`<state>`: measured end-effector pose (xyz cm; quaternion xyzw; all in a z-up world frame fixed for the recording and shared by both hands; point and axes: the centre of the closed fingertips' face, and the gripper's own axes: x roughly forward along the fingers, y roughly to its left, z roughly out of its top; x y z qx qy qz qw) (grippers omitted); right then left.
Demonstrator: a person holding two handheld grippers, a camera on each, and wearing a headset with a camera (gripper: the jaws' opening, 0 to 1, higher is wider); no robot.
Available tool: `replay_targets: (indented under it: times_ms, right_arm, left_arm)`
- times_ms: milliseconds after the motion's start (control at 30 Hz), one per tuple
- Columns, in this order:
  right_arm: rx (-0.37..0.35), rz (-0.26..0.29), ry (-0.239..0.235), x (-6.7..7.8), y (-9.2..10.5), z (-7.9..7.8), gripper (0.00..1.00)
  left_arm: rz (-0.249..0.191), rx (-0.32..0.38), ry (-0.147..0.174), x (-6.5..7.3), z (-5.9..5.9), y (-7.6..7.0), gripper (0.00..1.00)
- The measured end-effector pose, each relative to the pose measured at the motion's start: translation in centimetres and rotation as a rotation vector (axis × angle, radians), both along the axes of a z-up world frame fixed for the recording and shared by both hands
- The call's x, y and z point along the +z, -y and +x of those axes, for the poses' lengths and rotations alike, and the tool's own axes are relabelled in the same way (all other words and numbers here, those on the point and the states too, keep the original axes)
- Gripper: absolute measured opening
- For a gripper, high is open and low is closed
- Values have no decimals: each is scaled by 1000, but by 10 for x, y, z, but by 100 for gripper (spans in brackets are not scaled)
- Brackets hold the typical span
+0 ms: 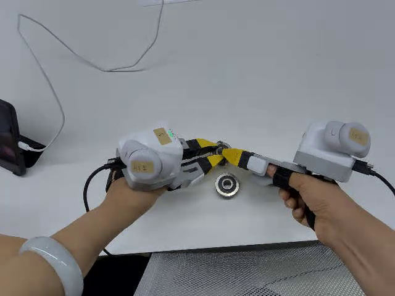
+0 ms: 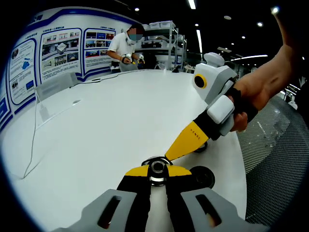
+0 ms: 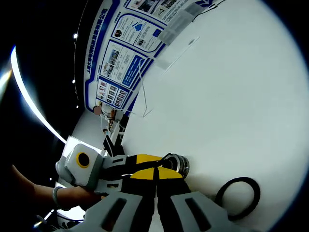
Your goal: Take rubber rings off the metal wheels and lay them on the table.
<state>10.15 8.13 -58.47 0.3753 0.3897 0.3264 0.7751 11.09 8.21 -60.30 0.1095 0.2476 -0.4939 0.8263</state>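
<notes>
Left gripper view: the left gripper (image 2: 158,170) has its two yellow-tipped jaws closed on a metal wheel (image 2: 157,166), one tip on either side of the hub, holding it just above the white table (image 2: 96,125). A black rubber ring (image 2: 149,159) shows around this wheel's rim. The right gripper (image 2: 170,154) comes in from the right, and its yellow tip meets the same rim.

Right gripper view: the right gripper's jaws stand pressed together with only a thin seam between them. Their tips rest against the metal wheel's edge, where a short arc of black rubber rises. Whether the rubber is pinched between them cannot be told. A loose ring (image 3: 239,195) of black rubber, empty in the middle, lies flat on the table just beside these jaws.

Head view: the two grippers meet tip to tip near the table's near edge, the left gripper from the left and the right gripper from the right. A second wheel (image 1: 227,184), silver with a dark band and a bright hub, lies flat on the table just nearer than the jaw tips. The left hand (image 1: 133,190) wraps its gripper's body from below, with a pale bangle (image 1: 52,265) on the forearm. The right hand (image 1: 315,200) clasps its handle, forefinger stretched forward along it. A white cable (image 1: 55,92) trails across the far left of the table.
</notes>
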Motion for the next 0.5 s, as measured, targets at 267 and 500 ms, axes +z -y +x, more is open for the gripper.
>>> replay_targets:
  times_ms: [267, 500]
  right_arm:
    - [-24, -6, 4, 0, 2, 1, 1]
    - [-46, -49, -6, -7, 8, 4, 1]
  left_arm:
    - [0, 2, -2, 1, 0, 1, 12]
    - [5, -25, 31, 6, -3, 2, 16]
